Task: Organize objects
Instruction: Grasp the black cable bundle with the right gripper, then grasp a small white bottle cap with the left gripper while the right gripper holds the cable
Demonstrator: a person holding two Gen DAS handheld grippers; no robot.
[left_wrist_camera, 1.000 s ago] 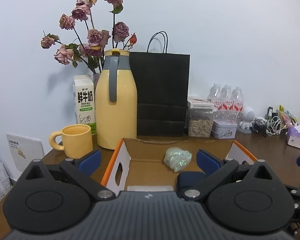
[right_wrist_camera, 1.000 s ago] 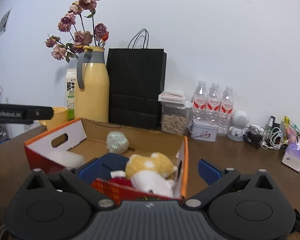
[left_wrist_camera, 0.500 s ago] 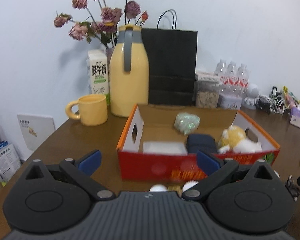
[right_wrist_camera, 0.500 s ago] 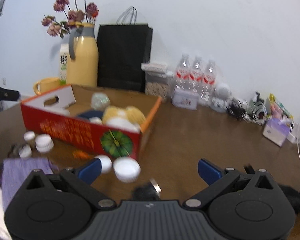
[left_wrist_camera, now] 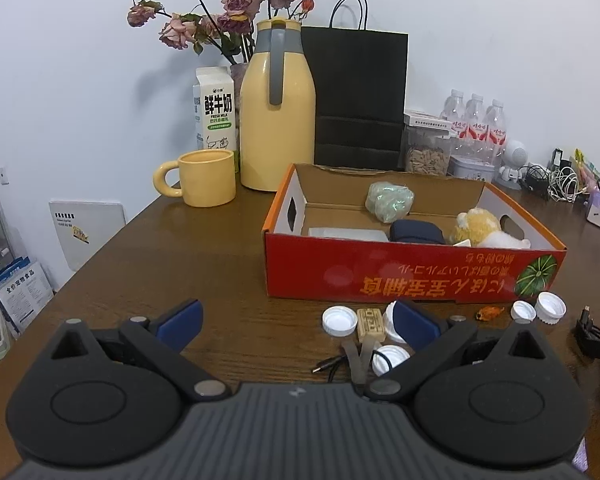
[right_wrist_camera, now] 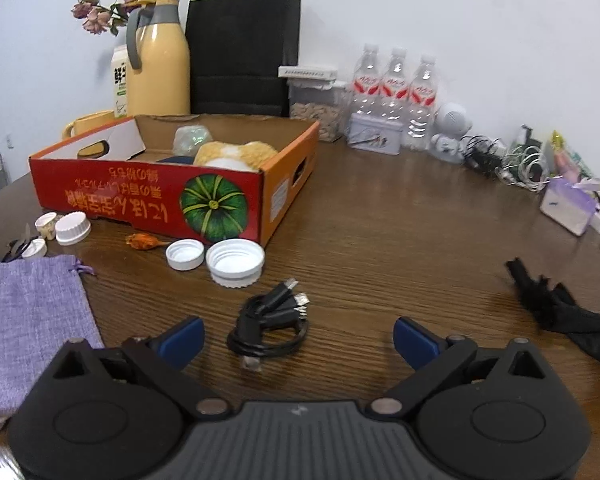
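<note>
We saw the left gripper (left_wrist_camera: 296, 320) held wide apart over the brown wooden surface (left_wrist_camera: 204, 256), nothing between its blue pads. Ahead stood a red cardboard box (left_wrist_camera: 412, 276) holding a greenish crumpled bundle (left_wrist_camera: 389, 201), a dark blue pouch (left_wrist_camera: 417, 233) and a yellow plush toy (left_wrist_camera: 480, 224). White bottle caps (left_wrist_camera: 339, 320) and a small wooden block (left_wrist_camera: 371, 322) lay just before the box's front wall. Behind it stood a yellow thermos (left_wrist_camera: 277, 112), a yellow mug (left_wrist_camera: 206, 178), a milk carton (left_wrist_camera: 216, 112) and a black paper bag (left_wrist_camera: 358, 96).
</note>
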